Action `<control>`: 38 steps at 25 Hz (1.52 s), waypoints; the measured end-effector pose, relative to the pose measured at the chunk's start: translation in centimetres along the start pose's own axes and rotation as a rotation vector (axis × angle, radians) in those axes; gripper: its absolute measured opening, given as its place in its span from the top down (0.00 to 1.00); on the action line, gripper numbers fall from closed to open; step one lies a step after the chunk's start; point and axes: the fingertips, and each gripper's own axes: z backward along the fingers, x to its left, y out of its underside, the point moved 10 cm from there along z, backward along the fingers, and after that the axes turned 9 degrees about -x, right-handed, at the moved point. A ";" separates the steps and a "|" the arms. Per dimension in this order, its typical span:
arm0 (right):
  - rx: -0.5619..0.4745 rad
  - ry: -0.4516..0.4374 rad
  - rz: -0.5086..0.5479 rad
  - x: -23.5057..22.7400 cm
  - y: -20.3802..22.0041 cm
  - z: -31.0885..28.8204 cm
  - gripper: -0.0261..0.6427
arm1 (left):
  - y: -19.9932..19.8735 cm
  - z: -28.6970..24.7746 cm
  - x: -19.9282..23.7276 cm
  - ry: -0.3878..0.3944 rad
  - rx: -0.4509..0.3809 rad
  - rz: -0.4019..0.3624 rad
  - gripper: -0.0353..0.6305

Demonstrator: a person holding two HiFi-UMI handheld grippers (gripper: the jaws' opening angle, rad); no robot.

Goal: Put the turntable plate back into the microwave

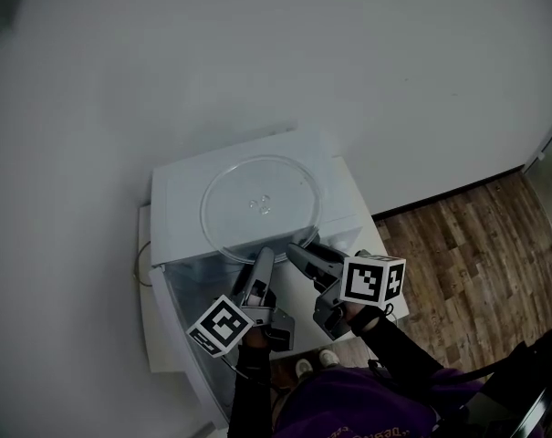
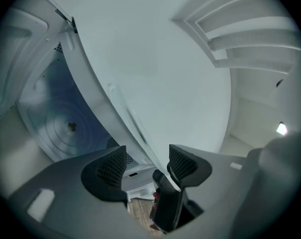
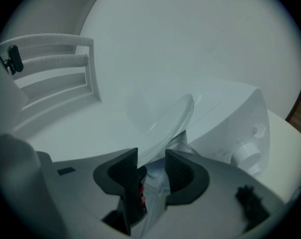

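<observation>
The clear glass turntable plate (image 1: 260, 206) lies flat on top of the white microwave (image 1: 180, 185). Both grippers are at its near rim. My left gripper (image 1: 262, 261) stands open, and in its own view (image 2: 146, 166) the microwave's top front edge runs between the jaws. My right gripper (image 1: 298, 252) is open too; in the right gripper view (image 3: 151, 167) the plate's rim (image 3: 160, 111) reaches in between the pads without being pressed. The microwave's open cavity with its round floor and centre hub (image 2: 70, 127) shows at the left of the left gripper view.
The microwave stands on a white cabinet (image 1: 387, 255) against a white wall. Its control knob (image 3: 247, 153) is to the right of my right gripper. A white slatted fixture (image 3: 55, 68) hangs at the left. Wooden floor (image 1: 467, 245) lies to the right.
</observation>
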 end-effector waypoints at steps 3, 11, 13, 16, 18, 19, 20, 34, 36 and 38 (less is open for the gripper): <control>-0.004 -0.006 -0.039 -0.1 -0.1 0.0 0.71 | 0.2 -0.3 0.1 0.002 0.002 0.038 0.53; -0.035 -0.011 -0.078 0.0 0.0 -0.5 0.72 | 0.5 -0.8 0.9 0.027 -0.001 0.152 0.61; -0.043 -0.012 -0.090 -0.1 0.0 -0.5 0.72 | 0.6 -0.8 1.0 0.031 -0.014 0.173 0.64; -0.038 -0.009 -0.082 -0.2 0.0 -0.4 0.72 | 0.6 -0.9 0.7 0.050 -0.030 0.163 0.68; -0.029 -0.015 -0.089 -0.2 0.1 -0.6 0.72 | 0.4 -1.0 0.4 0.056 -0.042 0.146 0.75; -0.025 -0.018 -0.096 -0.2 0.1 -0.7 0.73 | 0.3 -1.1 0.3 0.055 -0.047 0.143 0.79; -0.024 -0.021 -0.103 -0.2 0.1 -0.7 0.74 | 0.2 -1.1 0.3 0.053 -0.052 0.147 0.80; -0.027 -0.022 -0.131 -0.4 0.2 -0.6 0.77 | 1.2 -1.3 0.3 0.105 -0.114 0.265 0.83; -0.026 -0.022 -0.123 -0.3 0.1 -0.6 0.77 | 1.3 -1.2 0.4 0.109 -0.118 0.279 0.83; -0.024 -0.025 -0.118 -0.2 0.0 -0.5 0.77 | 1.3 -1.1 0.4 0.107 -0.121 0.279 0.83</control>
